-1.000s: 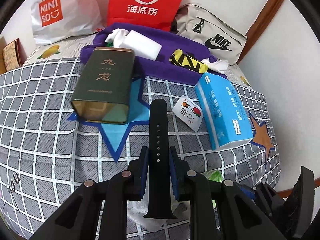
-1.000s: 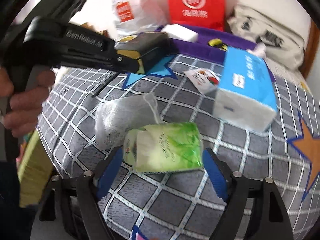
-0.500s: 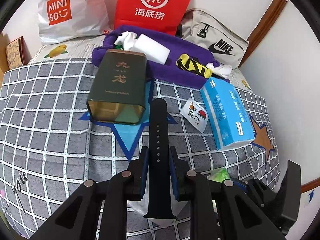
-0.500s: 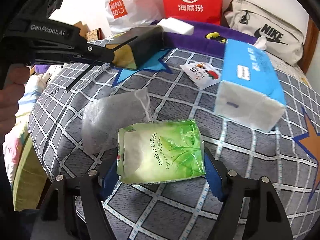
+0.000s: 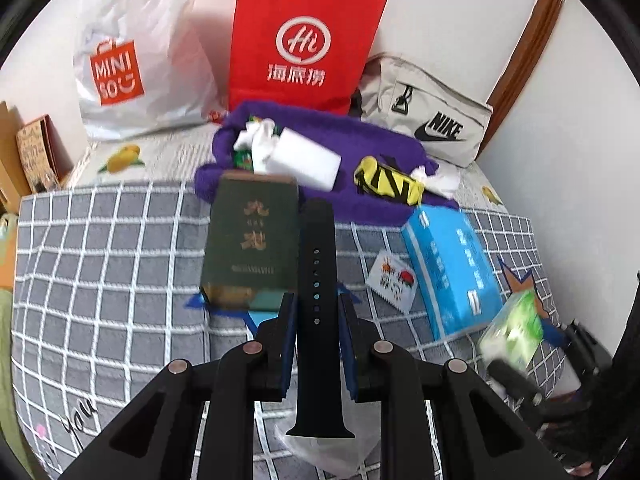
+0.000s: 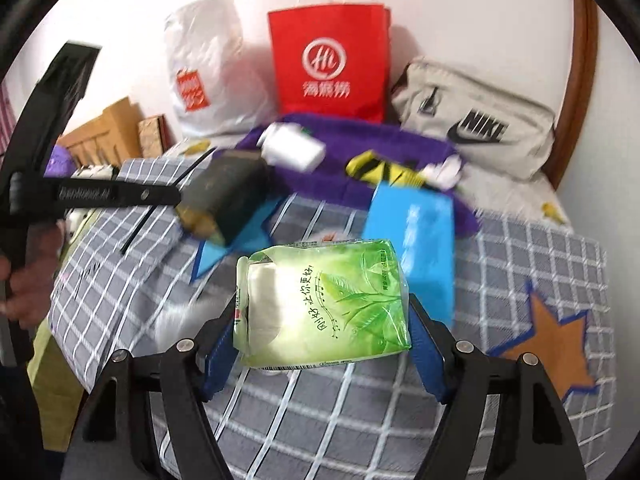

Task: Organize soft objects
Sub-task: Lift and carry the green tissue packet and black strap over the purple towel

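My left gripper (image 5: 316, 312) is shut on a black watch strap (image 5: 316, 256) and holds it above the checked bed cover (image 5: 100, 264). My right gripper (image 6: 322, 312) is shut on a green tissue pack (image 6: 324, 304), lifted off the cover; the pack also shows blurred in the left wrist view (image 5: 516, 332). A purple towel (image 5: 360, 148) at the back carries a white block (image 5: 304, 158), crumpled tissues (image 5: 256, 136) and a yellow-black sock (image 5: 386, 180).
A dark green tin (image 5: 252, 240), a blue tissue box (image 5: 452, 264) and a small printed packet (image 5: 392, 280) lie on the cover. A clear plastic bag (image 5: 340, 452) lies under the left gripper. Red, white and Nike bags stand against the back wall.
My right gripper has closed on the green tissue pack and lifted it off the cover. My left gripper has moved forward towards the towel with the strap still held.
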